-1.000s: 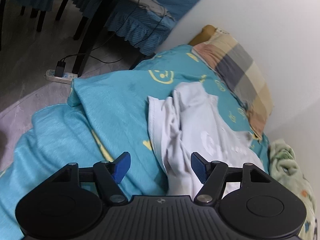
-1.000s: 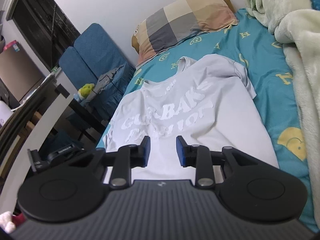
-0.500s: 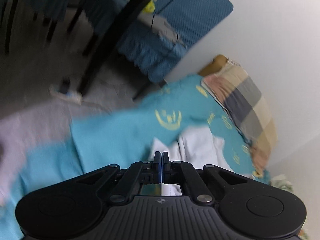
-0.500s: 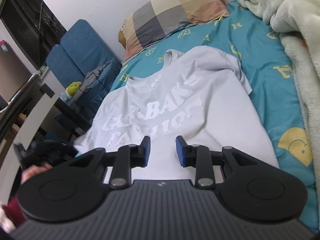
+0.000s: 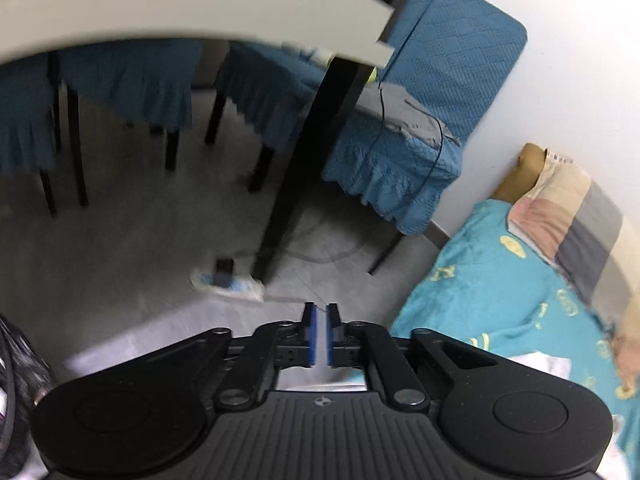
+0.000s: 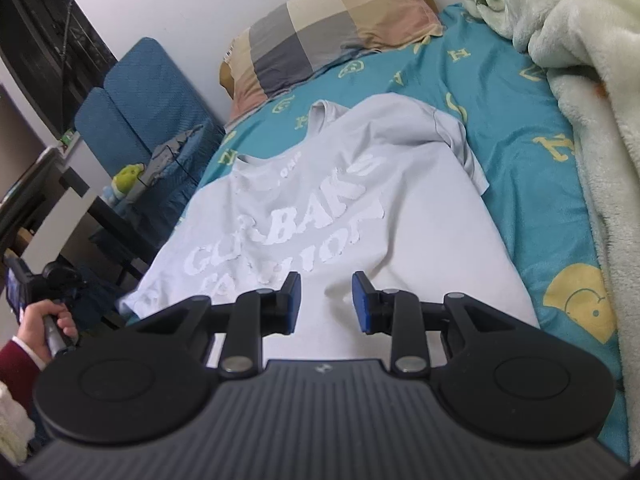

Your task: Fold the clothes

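We see the white shirt (image 6: 360, 216) spread flat, print up, on the teal bed sheet (image 6: 516, 120), its collar toward the checked pillow (image 6: 328, 28). Our right tool (image 6: 326, 300) hangs over the shirt's lower part with its fingers apart and nothing between them. Our left tool (image 5: 320, 338) points off the bed toward the floor (image 5: 120, 256) near a table leg (image 5: 304, 168), its blue pads (image 5: 313, 336) almost together with a narrow gap, gripping nothing we can make out.
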Tool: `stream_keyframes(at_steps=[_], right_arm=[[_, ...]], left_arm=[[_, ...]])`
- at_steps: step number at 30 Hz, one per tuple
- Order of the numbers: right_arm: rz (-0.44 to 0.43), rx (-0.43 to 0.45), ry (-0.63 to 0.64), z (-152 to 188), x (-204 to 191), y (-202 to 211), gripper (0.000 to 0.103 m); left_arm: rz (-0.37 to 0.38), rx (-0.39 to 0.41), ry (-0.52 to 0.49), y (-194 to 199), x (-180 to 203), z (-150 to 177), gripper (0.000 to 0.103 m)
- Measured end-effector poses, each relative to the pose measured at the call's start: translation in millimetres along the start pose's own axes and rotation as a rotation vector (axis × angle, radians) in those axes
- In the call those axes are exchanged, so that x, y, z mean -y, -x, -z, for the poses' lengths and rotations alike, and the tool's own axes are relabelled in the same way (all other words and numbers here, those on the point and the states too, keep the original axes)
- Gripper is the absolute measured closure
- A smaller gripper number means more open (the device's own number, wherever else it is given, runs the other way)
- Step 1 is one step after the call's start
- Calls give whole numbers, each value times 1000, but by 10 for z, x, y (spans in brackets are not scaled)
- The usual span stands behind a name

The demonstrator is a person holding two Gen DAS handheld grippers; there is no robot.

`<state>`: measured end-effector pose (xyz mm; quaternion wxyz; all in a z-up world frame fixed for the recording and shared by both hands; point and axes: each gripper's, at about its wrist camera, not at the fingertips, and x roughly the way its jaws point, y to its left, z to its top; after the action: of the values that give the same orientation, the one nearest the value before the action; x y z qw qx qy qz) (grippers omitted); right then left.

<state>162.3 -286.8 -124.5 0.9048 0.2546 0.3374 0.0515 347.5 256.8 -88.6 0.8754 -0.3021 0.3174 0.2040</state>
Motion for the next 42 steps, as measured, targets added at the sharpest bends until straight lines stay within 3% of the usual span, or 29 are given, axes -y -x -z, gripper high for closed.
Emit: stream_keyframes(at_steps=[1,3,4,8,10,15,19,21,24,29,33,37,39,42], right_arm=[[1,-4,-1,3,-3,-18,71],[0,-9,0,12,-13,-40,71],[-2,-10,2,19,-21,-43,71],[-9,-15,9,46,-53,-12,71],[-11,-18,12,66,-71,8,70],[-13,-27,30,101,-101,2,70],[-7,-38,34,122,-85,-36,70],[-4,-43,36,132,-76,-55,70],[-4,-47,42,140,-92,-87,70],[21,-46,61,152,-110,-131,70],[31,-55,59,146,-97,-181,70],[28,-32,69,112,-121,-101,70],[24,-18,69,91,-124,-42,70],[17,2,69,67,-124,53,70]], left_arm=[[24,-20,27,16,-55,21,83],[76,-58,94,86,-180,102,62],[106,-83,134,121,-247,171,59],[245,-213,309,160,-533,490,52],[278,-285,390,118,-592,625,52],[352,-387,469,69,-571,888,52],[370,-362,425,-26,-490,898,60],[397,-364,426,-51,-463,916,103],[402,-299,351,77,-364,821,102],[203,-237,32,261,-135,757,102],[144,-253,-104,277,-99,881,97],[156,-284,-211,547,-81,918,76],[182,-297,-251,812,-92,945,57],[226,-400,-276,1273,-196,1130,51]])
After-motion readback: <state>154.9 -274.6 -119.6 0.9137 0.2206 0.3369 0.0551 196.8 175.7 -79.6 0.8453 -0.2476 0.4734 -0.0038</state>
